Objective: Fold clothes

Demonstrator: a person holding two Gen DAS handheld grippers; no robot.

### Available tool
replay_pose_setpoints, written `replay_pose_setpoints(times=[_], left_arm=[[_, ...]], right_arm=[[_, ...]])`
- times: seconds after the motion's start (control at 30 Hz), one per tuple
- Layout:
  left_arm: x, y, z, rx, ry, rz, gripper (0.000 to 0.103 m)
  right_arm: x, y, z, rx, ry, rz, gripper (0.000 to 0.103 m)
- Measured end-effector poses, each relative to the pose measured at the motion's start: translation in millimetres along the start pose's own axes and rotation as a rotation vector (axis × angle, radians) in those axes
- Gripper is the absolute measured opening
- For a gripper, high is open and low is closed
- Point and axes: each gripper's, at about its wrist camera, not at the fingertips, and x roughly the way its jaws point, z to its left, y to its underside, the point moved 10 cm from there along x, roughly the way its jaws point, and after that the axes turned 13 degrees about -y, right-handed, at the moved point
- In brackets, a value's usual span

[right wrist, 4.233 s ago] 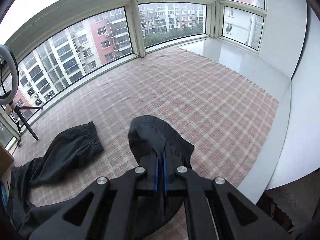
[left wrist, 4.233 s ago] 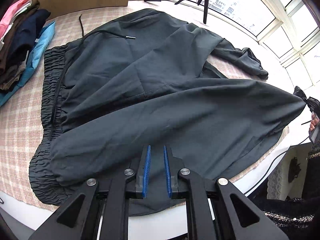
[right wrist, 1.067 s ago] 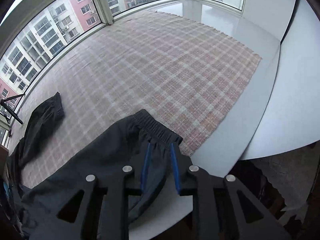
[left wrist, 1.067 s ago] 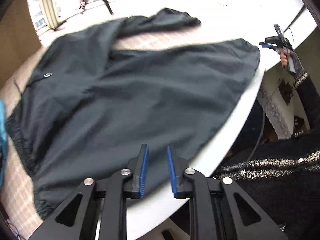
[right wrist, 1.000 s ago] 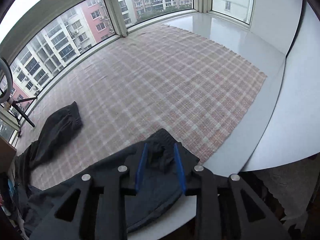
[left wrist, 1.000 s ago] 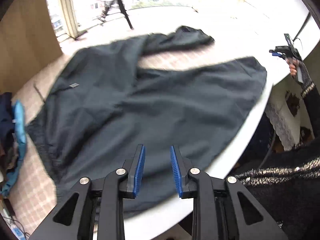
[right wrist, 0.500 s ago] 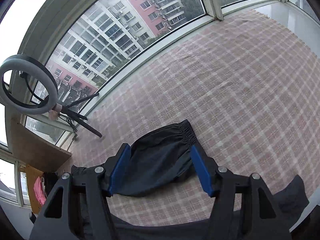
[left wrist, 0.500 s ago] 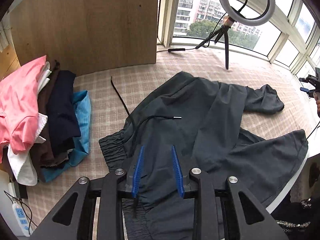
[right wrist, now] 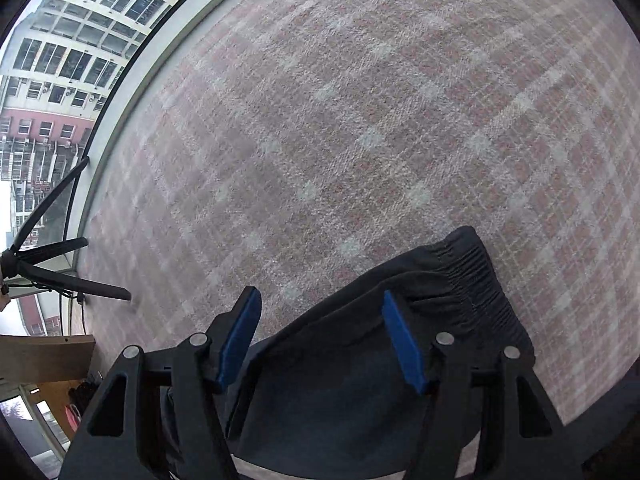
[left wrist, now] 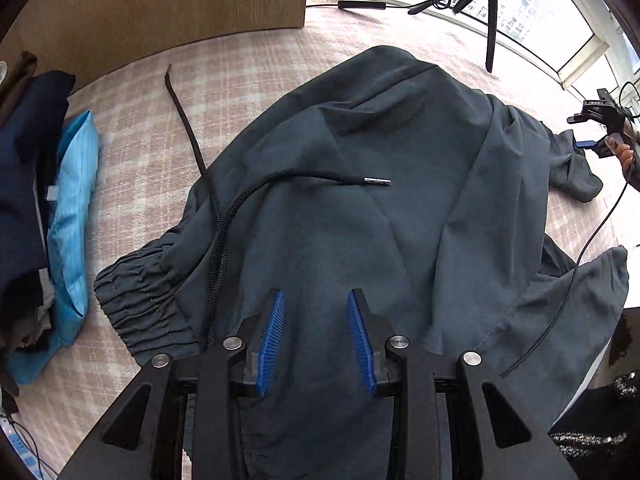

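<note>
Stack of folded clothes, pink/brown/navy/light blue point(left wrist: 60, 216), at far left of worktop w/ pink plaid woven cloth point(left wrist: 132, 152). Dark grey drawstring trousers point(left wrist: 360, 216) spread flat beside it, black cord w/ metal tip point(left wrist: 304, 178) lying on top. Left gripper point(left wrist: 316, 336) over waistband area; jaws partly open, have just been opening, nothing clamped. Right gripper point(right wrist: 320, 340) over elastic cuff point(right wrist: 476, 280); jaws wide apart, just opened, fabric beneath, not pinched.

Pink plaid cloth point(right wrist: 360, 120) covers the whole surface, with a wooden panel point(left wrist: 160, 4) standing at the back. Big windows point(right wrist: 60, 60) look out on apartment blocks, and daylight's flat and grey.
</note>
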Motion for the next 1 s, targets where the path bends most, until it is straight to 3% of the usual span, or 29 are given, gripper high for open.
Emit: replay_pose_setpoints(times=[0.1,0.13,0.17,0.2,0.3,0.4,0.5,0.57,0.63,0.7,0.77,0.87,0.93,1.0], left_arm=[[8,3,0,-0.010,0.021,0.007,0.032],[10,3,0,-0.017,0.033,0.007,0.032],[11,4,1,-0.022,0.043,0.003,0.032],[12,5,2,-0.026,0.053,0.000,0.032],[11,8,4,-0.040,0.076,-0.013,0.032],[10,12,5,-0.038,0.084,-0.013,0.032],[8,19,4,-0.032,0.077,-0.006,0.032],[6,25,3,-0.024,0.078,-0.003,0.032],[4,31,3,-0.025,0.078,0.000,0.032],[2,36,3,-0.027,0.075,0.004,0.032],[0,38,1,-0.025,0.069,0.008,0.032],[-6,39,-9,-0.003,0.070,0.006,0.032],[-11,39,-20,0.026,0.067,0.003,0.032],[-15,40,-29,0.059,0.052,-0.001,0.033]], right_arm=[[16,8,7,-0.037,0.064,0.046,0.060],[15,10,8,-0.067,0.096,0.031,0.050],[15,12,9,-0.096,0.127,0.016,0.035],[15,17,12,-0.122,0.118,0.020,0.001],[3,25,24,-0.177,0.078,-0.028,0.002],[-57,19,66,-0.261,-0.033,-0.213,0.001],[-150,34,112,-0.419,-0.211,-0.426,0.001],[-193,52,102,-0.486,-0.232,-0.529,0.002],[-196,48,52,-0.422,-0.110,-0.527,0.002],[-161,46,-19,-0.353,0.169,-0.395,0.003],[-147,50,-85,-0.240,0.309,-0.277,0.007],[-147,45,-94,-0.178,0.138,-0.293,0.011],[-139,42,-76,-0.188,0.070,-0.277,0.035],[-128,42,-59,-0.195,0.035,-0.258,0.040]])
